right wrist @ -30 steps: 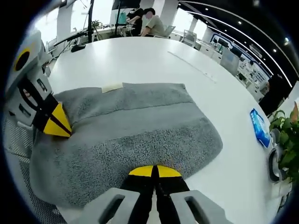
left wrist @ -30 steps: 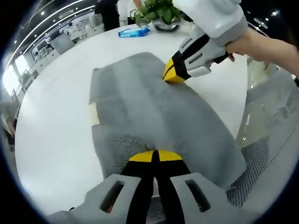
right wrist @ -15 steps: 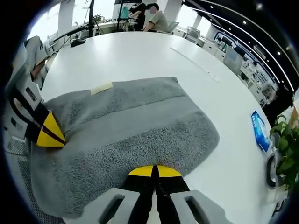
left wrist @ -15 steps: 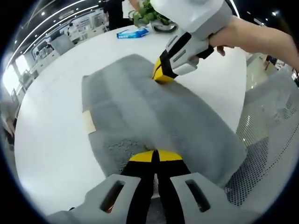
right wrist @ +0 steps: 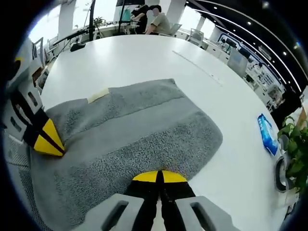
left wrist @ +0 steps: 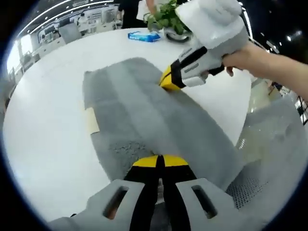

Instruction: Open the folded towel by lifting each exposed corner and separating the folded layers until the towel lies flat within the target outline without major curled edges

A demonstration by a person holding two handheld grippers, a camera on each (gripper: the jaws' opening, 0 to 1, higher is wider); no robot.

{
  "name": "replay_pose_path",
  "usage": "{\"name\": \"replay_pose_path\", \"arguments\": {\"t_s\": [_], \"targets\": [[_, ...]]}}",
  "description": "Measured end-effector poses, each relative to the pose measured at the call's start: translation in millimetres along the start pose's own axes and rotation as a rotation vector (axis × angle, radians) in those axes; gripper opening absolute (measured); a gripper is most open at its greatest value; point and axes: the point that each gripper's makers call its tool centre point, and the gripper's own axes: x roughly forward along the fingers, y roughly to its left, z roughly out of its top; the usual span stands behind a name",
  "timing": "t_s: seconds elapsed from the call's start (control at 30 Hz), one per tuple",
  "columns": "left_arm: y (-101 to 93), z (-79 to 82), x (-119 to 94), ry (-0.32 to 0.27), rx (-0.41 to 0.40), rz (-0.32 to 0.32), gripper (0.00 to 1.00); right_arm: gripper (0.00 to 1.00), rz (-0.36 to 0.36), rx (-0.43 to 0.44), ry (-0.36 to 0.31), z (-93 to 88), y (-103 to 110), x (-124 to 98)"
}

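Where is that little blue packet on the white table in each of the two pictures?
Left gripper view: blue packet near the top, beside the potted plant.
Right gripper view: blue packet at the right edge, near the plant.
Shared landmark: the grey towel.

White round table [right wrist: 144, 57], glossy top. Grey towel [right wrist: 139, 139] lies folded on the near part, near edge hanging over the table's edge; tan label [right wrist: 97, 95] at its far left edge. Far right: blue packet [right wrist: 267, 134] flat on the table, potted plant [left wrist: 168, 19] beside it.
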Motion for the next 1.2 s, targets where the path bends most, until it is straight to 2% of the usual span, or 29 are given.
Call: {"name": "replay_pose_path", "arguments": {"t_s": [0.03,0.07,0.1,0.13,0.17,0.23,0.27,0.3,0.33,0.4,0.5,0.53,0.57,0.6,0.63,0.73,0.83,0.93,1.0,1.07,1.13,1.17,1.2], "targets": [[12.2,16.2,-6,-0.094,-0.009,0.046,0.02,0.0,0.007,0.022,-0.012,-0.2,1,-2],[15.1,20.2,-8,-0.116,-0.014,0.054,0.03,0.0,0.008,0.028,-0.017,-0.1,1,-2],[23.7,29.0,-14,-0.168,-0.063,0.077,0.04,0.0,0.011,0.042,-0.032,-0.2,2,-3],[28.7,31.4,-17,-0.186,-0.103,0.09,0.05,0.0,0.014,0.053,-0.042,-0.2,2,-4],[39.3,32.3,-21,-0.204,-0.142,0.129,0.05,0.0,0.018,0.069,-0.061,-0.2,2,-6],[55.6,26.9,-23,-0.189,-0.15,0.201,0.07,0.0,0.022,0.085,-0.084,0.3,2,-11],[62.7,21.2,-24,-0.163,-0.137,0.244,0.08,0.02,0.009,0.146,-0.111,1.9,0,-16],[64.8,18.9,-24,-0.151,-0.126,0.255,0.09,0.05,0.011,0.169,-0.138,4.7,-1,-19],[65.5,15.1,-22,-0.136,-0.141,0.261,0.11,0.07,0.017,0.198,-0.18,9.1,0,-25],[63.9,9.9,-16,-0.11,-0.153,0.243,0.12,0.06,0.029,0.194,-0.214,11.9,6,-36],[65.6,0.4,-11,-0.058,-0.142,0.253,0.12,0.05,0.047,0.199,-0.239,12.0,19,-46],[65.2,0.8,-11,-0.06,-0.145,0.249,0.1,0.05,0.06,0.209,-0.251,12.7,24,-49],[60.4,5.1,-13,-0.072,-0.158,0.221,0.06,0.05,0.077,0.229,-0.269,13.9,31,-52],[61.1,5.9,-15,-0.077,-0.164,0.23,0.02,0.04,0.088,0.241,-0.275,14.1,35,-54],[61.5,7.3,-17,-0.082,-0.13,0.242,0.01,0.04,0.096,0.252,-0.28,13.7,40,-56],[52.1,13.4,-17,-0.091,-0.075,0.222,0.01,0.04,0.126,0.28,-0.299,15.7,50,-61],[45.4,21.5,-22,-0.1,0.052,0.25,0.01,0.04,0.148,0.306,-0.309,18.2,54,-63],[27.3,33.5,-22,-0.142,0.156,0.211,0.0,0.03,0.163,0.339,-0.33,22.6,55,-65],[22.8,36.7,-23,-0.142,0.22,0.226,0.0,0.03,0.187,0.376,-0.334,25.3,57,-65],[13.8,39.6,-20,-0.145,0.298,0.209,0.0,0.04,0.209,0.407,-0.344,29.3,57,-64],[3.5,43.8,-17,-0.152,0.39,0.207,0.0,0.04,0.22,0.43,-0.35,32.0,57,-63],[-3.8,46.9,-16,-0.162,0.464,0.213,0.0,0.04,0.232,0.446,-0.357,35.2,58,-63],[-5.5,47.1,-16,-0.16,0.48,0.213,0.0,0.04,0.235,0.45,-0.358,36.0,59,-63]]}}
